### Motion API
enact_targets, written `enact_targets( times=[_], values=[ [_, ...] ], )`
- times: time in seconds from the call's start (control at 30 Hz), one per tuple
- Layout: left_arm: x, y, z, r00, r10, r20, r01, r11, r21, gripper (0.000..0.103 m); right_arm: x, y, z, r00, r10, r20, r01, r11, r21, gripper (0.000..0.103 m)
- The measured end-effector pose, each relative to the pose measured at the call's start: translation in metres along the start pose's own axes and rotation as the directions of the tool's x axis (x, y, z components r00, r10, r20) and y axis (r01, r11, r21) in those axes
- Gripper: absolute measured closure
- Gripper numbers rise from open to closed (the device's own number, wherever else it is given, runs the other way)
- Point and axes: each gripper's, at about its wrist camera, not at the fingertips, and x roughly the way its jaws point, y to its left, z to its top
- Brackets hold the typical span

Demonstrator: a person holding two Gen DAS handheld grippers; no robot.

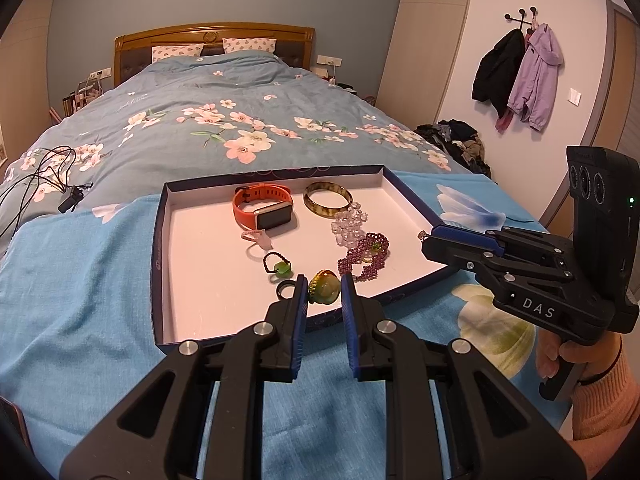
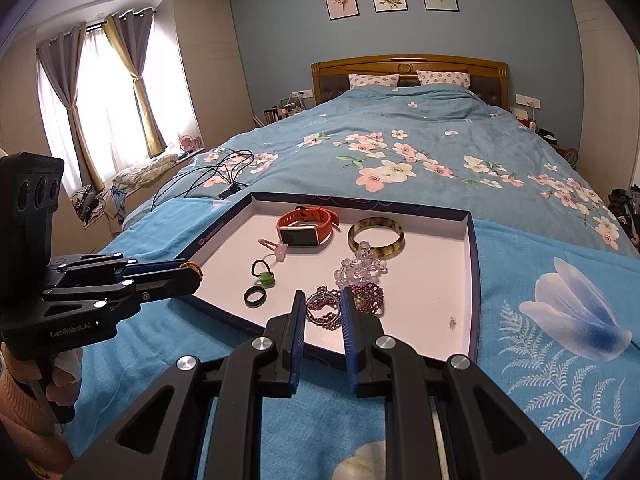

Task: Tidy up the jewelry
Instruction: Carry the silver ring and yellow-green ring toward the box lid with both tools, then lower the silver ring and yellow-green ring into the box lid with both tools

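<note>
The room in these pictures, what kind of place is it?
Most likely a home bedroom: a bed with pillows, curtains at a window, and jackets hanging from wall hooks.

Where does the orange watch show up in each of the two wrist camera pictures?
Left wrist view: the orange watch lies at the back of the tray, left of centre, with the brown bangle to its right.
Right wrist view: the orange watch lies at the back of the tray, near the middle, again left of the brown bangle.
Shared landmark: the brown bangle beside it.
</note>
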Motion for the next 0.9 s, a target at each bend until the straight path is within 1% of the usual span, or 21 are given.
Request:
enact_targets(
  times=[0.9],
  values=[
    [0.010, 0.007, -0.001, 1.000, 0.005, -0.008, -0.005, 1.000, -0.007, 0.086, 0.010, -0.003, -0.001, 1.000, -0.006, -0.019, 0.006, 1.000, 0.006, 0.087]
  ],
)
